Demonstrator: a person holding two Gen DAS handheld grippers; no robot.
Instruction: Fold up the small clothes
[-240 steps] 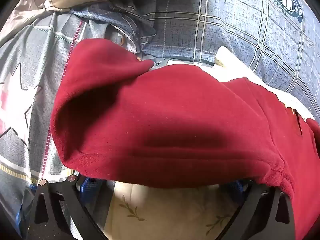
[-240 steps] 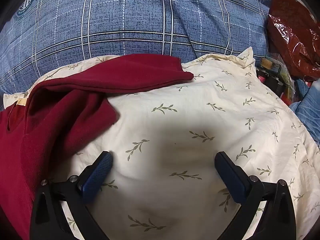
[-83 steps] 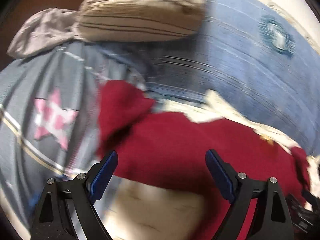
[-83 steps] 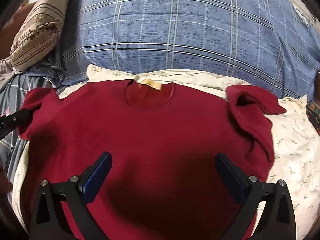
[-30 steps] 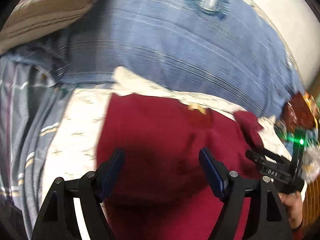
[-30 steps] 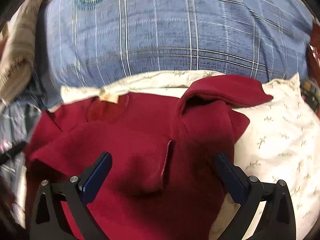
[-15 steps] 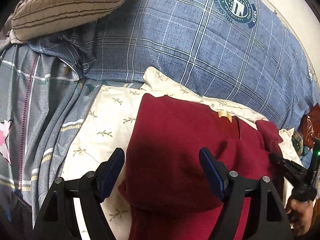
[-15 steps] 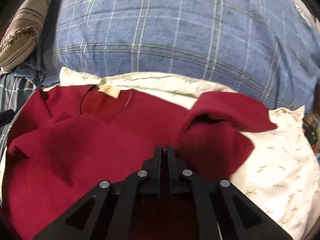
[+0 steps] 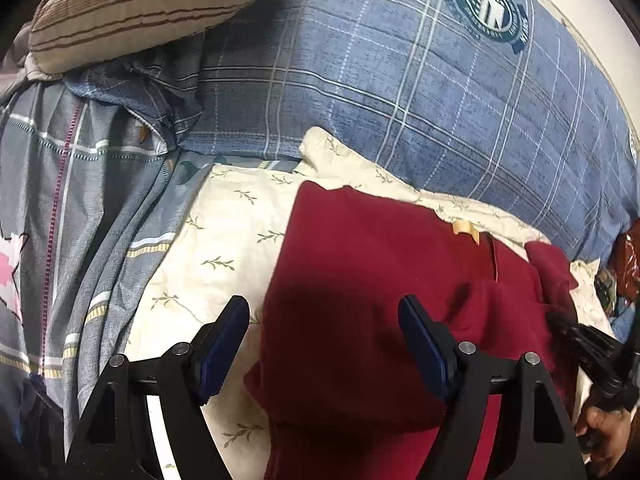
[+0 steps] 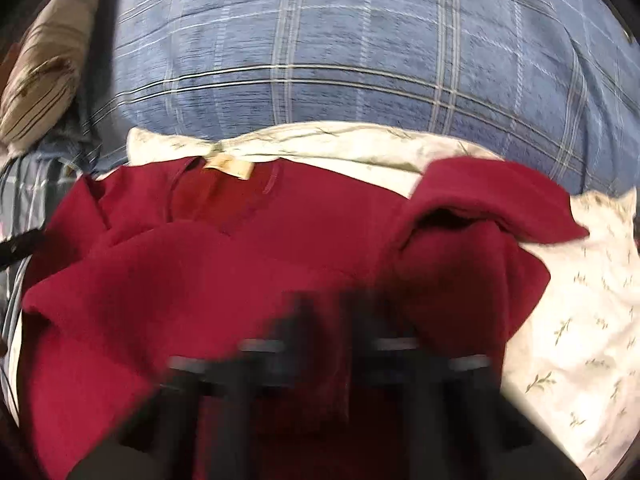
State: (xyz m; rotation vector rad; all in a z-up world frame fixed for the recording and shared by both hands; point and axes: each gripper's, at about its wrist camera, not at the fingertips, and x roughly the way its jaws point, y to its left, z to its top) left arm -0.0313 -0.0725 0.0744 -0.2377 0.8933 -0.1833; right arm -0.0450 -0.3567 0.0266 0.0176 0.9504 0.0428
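While the left gripper point(image 9: 324, 344) hangs open over the red sweater point(image 9: 380, 280), only its view shows a hand point(image 9: 606, 436). Right gripper point(image 10: 324, 304): blurred, fingers pressed together, seemingly pinching sweater fabric.

Garment: red sweater point(image 10: 248, 264), neck label point(image 10: 228, 168) uppermost, lying on a cream leaf-print pillow point(image 10: 580, 320).
Right sleeve: folded inward, cuff raised.
Right claw point(image 10: 324, 320): blurred; jaws closed together over the sweater's middle; grip on fabric unclear.
Background: blue plaid duvet point(image 10: 340, 48); striped pillow point(image 10: 36, 76) at left.
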